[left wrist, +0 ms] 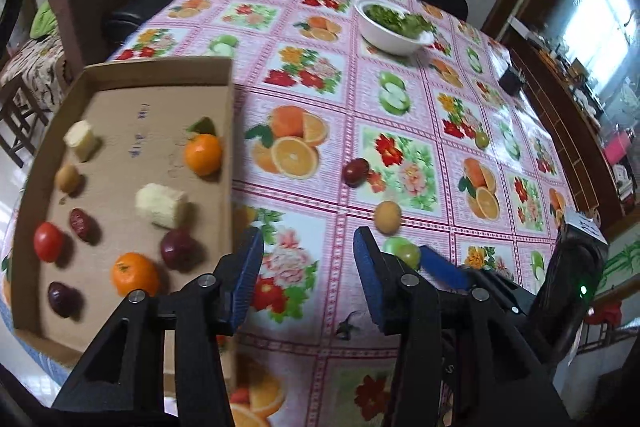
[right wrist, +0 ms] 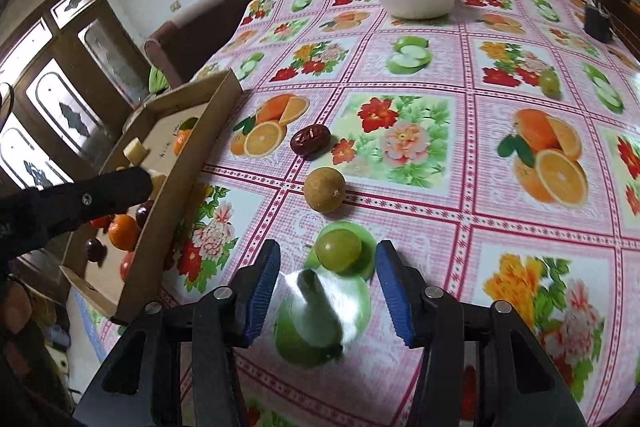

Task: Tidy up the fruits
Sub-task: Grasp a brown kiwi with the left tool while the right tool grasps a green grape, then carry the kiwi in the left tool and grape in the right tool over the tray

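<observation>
A table (left wrist: 424,107) draped in a glossy, wipe-clean cloth printed with oranges, apples and flowers carries everything, and its slick sheen suggests round fruit would roll easily on it. At its left edge sits a shallow cardboard tray (left wrist: 160,71), matte and brown with low upright walls, seemingly the collecting place: it already holds two oranges, pale ribbed corn-like chunks, a red tomato-like fruit, dark purple rounds and a wrinkled date, spread loosely across its floor. A white bowl (right wrist: 416,5) of leafy greens stands well apart at the far end. Loose on the cloth remain a dark red wrinkled date (right wrist: 310,141), a dull brown round fruit (right wrist: 325,189) with a rough skin, and a small smooth green fruit (right wrist: 338,250); a second green one lies further off. The right gripper (right wrist: 327,263) has its blue ribbed pads spread wide on either side of the green fruit without touching it, apparently lined up for a pinch. The left gripper (left wrist: 308,255) hangs just beside the tray wall, jaws apart and empty.
</observation>
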Demonstrator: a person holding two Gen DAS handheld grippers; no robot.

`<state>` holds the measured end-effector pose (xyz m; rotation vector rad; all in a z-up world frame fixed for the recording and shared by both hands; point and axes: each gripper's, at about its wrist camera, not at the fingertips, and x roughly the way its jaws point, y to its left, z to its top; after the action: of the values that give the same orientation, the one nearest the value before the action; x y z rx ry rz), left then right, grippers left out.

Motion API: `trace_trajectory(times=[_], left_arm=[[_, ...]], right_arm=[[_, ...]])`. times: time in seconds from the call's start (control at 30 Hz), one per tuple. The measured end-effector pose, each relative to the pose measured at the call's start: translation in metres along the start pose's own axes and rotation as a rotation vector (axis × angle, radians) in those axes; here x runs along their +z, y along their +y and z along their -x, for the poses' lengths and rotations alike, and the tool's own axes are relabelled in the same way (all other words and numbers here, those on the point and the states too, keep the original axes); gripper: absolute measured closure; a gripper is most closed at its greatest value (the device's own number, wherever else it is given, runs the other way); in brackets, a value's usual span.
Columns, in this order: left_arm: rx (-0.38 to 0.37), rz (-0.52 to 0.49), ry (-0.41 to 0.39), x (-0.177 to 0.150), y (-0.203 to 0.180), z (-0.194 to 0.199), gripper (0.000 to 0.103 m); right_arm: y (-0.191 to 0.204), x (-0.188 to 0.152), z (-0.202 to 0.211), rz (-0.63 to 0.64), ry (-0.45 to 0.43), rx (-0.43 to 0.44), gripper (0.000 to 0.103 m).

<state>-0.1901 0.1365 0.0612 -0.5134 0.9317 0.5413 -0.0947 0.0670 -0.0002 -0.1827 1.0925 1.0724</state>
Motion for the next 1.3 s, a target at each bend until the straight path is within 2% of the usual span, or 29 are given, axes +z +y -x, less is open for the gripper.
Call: trace_trajectory(times=[0.07, 0.33, 0.47, 0.53, 0.6, 0.63, 0.73, 1.0, 1.3], left_arm=[[-0.010, -0.022, 0.013, 0.002, -0.010, -0.009, 0.058], [-0.021, -0.098, 0.107, 0.004, -0.055, -0.062, 0.058], [-0.018, -0.121, 0.147, 0.002, -0.070, -0.082, 0.058], [0.003, -0.142, 0.113, 0.002, -0.078, -0.084, 0.058], [0.013, -0.152, 0.096, 0.001, -0.080, -0.084, 0.070], [0.018, -0.154, 0.091, 0.001, -0.079, -0.083, 0.081], [0.013, -0.143, 0.088, 0.000, -0.074, -0.079, 0.081], [0.059, -0.137, -0.018, -0.014, -0.058, -0.038, 0.081], [0.098, -0.117, -0.084, -0.024, -0.036, -0.007, 0.081]], right_arm=[[-0.002, 0.000, -0.001, 0.008, 0.006, 0.005, 0.080], [-0.046, -0.016, 0.051, -0.101, -0.093, -0.003, 0.080], [-0.069, -0.024, 0.067, -0.161, -0.114, -0.016, 0.079], [-0.076, -0.027, 0.070, -0.183, -0.115, -0.017, 0.079], [-0.081, -0.028, 0.070, -0.194, -0.114, -0.019, 0.079], [-0.082, -0.028, 0.070, -0.199, -0.114, -0.020, 0.079], [-0.083, -0.029, 0.072, -0.210, -0.118, -0.016, 0.079], [-0.069, -0.027, 0.081, -0.191, -0.145, -0.006, 0.079], [-0.042, -0.027, 0.086, -0.148, -0.159, 0.020, 0.080]])
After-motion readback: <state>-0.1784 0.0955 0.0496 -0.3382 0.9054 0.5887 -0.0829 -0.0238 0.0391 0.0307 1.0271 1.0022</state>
